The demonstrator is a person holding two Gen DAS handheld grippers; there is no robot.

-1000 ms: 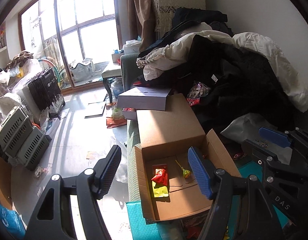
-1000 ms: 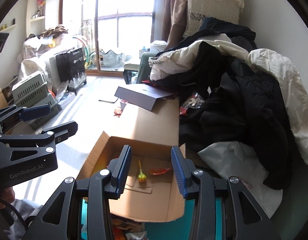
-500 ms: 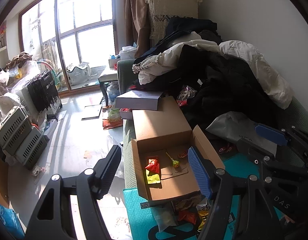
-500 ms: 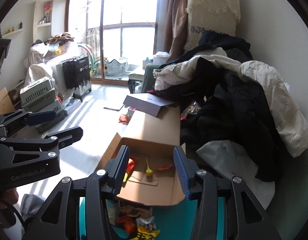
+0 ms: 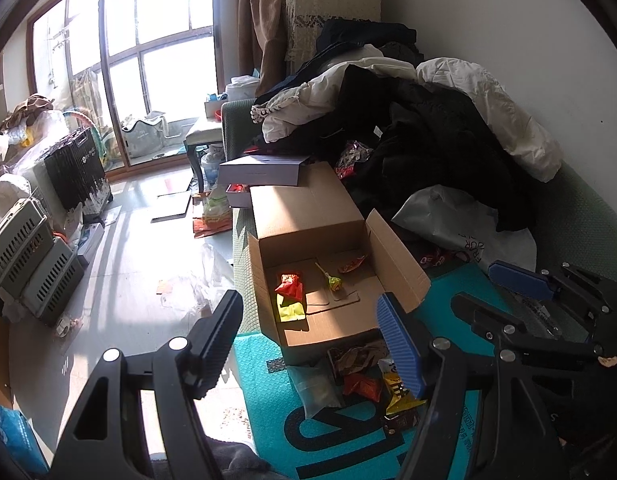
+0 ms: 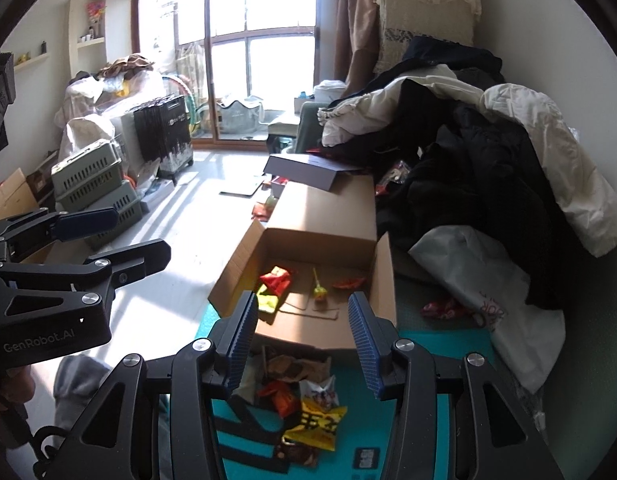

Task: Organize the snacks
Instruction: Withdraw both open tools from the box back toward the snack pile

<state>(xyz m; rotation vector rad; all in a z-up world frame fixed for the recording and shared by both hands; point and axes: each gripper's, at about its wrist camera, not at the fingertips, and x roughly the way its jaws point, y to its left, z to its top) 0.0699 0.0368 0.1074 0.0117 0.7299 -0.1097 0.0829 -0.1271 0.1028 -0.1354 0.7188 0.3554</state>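
Observation:
An open cardboard box (image 5: 396,252) (image 6: 382,280) sits on the sofa. Inside lie a red packet (image 5: 289,284) (image 6: 275,278), a yellow-green packet (image 5: 288,310) (image 6: 267,302), a lollipop (image 5: 332,281) (image 6: 319,290) and a small red wrapper (image 5: 352,265) (image 6: 348,282). Loose snack packets (image 5: 368,376) (image 6: 304,404) are piled on a teal mat (image 5: 268,408) (image 6: 420,436) in front of the box. My left gripper (image 5: 312,340) is open and empty, held back from the box. My right gripper (image 6: 302,340) is open and empty above the snack pile.
A heap of coats and clothes (image 5: 428,136) (image 6: 488,152) fills the sofa behind the box, with a white plastic bag (image 5: 460,224) (image 6: 480,280). A flat purple box (image 5: 264,170) lies beyond the carton. Grey crates (image 5: 24,248) and a black case (image 5: 76,172) stand on the floor at left.
Both grippers have pulled back and up from the box. The teal mat and the snack pile in front of the box have come into view. Both stay open.

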